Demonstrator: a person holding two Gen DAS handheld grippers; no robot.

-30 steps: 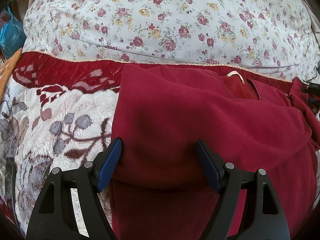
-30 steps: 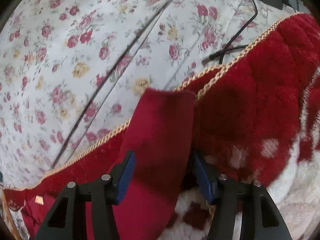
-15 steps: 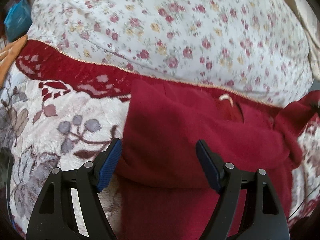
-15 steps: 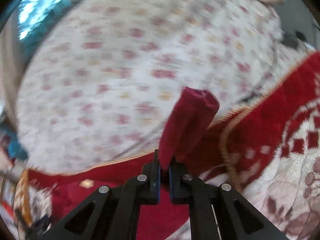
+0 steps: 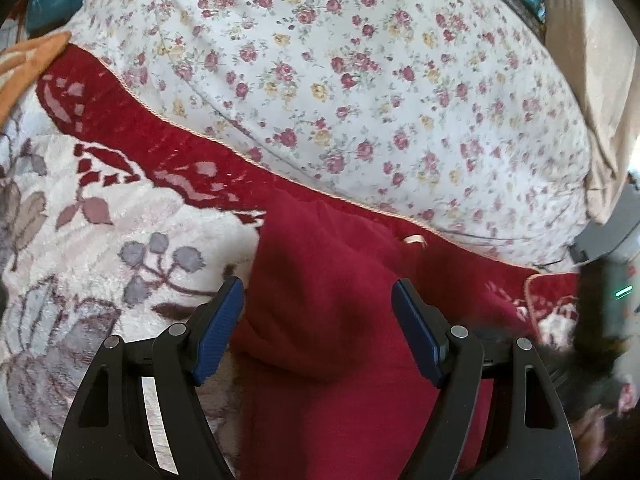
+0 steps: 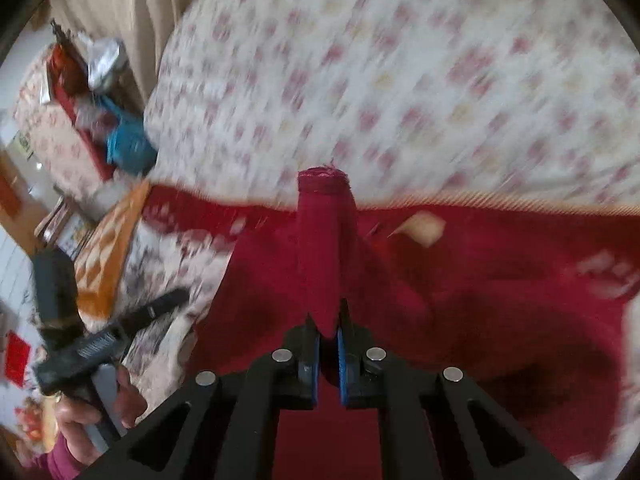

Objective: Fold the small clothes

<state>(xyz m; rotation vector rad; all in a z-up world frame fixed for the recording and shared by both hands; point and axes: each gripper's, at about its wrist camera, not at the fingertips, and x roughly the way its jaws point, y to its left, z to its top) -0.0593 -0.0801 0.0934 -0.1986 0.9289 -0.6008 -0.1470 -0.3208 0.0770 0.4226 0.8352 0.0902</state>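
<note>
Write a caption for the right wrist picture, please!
Right gripper pinches a red sleeve above the red top.

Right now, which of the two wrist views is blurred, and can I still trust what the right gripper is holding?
Right wrist view: heavy motion smear across the floral quilt, yet the right gripper and the pinched red garment read sharp. Left wrist view: mostly crisp, fisheye bowing at the edges, only a dark blur at the right rim.

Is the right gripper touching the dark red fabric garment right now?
Touching. The right wrist view shows the right gripper with both blue pads pinching a sleeve-like strip of the dark red fabric garment.
</note>
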